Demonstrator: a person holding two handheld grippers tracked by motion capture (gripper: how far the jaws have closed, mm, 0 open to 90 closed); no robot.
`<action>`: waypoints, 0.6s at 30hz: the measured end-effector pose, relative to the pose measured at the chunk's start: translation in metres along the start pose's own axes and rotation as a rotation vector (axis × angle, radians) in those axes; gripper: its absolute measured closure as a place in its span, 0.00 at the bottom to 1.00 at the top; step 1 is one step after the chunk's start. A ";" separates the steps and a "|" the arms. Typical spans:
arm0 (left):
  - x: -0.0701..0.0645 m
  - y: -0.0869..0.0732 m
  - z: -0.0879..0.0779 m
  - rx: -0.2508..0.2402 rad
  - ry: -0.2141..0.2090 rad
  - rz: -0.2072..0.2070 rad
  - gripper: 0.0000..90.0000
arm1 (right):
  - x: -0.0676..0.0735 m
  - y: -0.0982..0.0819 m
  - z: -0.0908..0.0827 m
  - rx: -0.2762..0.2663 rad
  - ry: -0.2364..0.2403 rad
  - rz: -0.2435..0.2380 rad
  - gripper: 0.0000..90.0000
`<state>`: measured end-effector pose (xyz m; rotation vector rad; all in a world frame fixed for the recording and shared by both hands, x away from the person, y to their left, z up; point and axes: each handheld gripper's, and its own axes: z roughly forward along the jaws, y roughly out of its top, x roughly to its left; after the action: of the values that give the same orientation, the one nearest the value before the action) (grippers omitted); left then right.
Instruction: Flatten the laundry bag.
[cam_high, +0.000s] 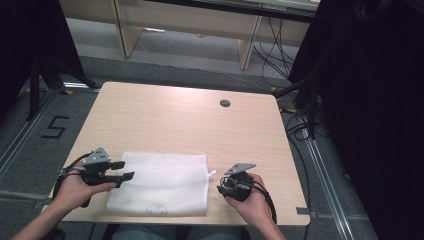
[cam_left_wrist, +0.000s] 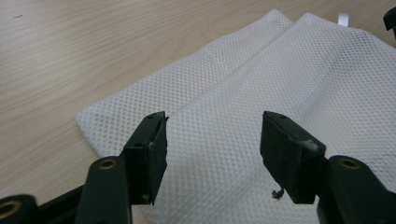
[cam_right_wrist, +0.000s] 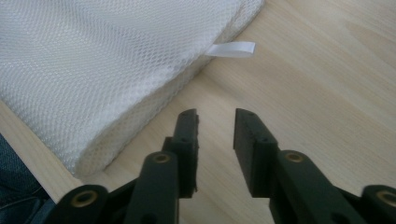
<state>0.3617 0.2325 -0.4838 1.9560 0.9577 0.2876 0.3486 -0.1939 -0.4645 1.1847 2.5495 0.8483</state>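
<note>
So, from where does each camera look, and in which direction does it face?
High view: above the person's side, facing forward and down on the table; both hands with the left gripper and right gripper show.
Left gripper view: rides that gripper, facing over the white mesh bag; open jaws show.
Right gripper view: rides that gripper, facing bare wood beside the bag's edge; open jaws show.
All three share the bag and its white tab.
</note>
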 end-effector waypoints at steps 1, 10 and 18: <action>-0.001 0.000 0.001 -0.002 -0.007 -0.002 0.49 | 0.000 0.000 0.000 0.002 -0.003 -0.003 0.84; -0.013 -0.001 -0.003 0.130 -0.050 0.083 0.94 | 0.008 0.002 0.000 0.014 0.035 -0.019 1.00; -0.038 0.000 -0.011 0.244 -0.111 0.187 1.00 | 0.020 0.008 -0.001 0.011 0.062 -0.022 1.00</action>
<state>0.3303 0.2125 -0.4714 2.2653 0.7684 0.1711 0.3408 -0.1752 -0.4578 1.1490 2.6147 0.8810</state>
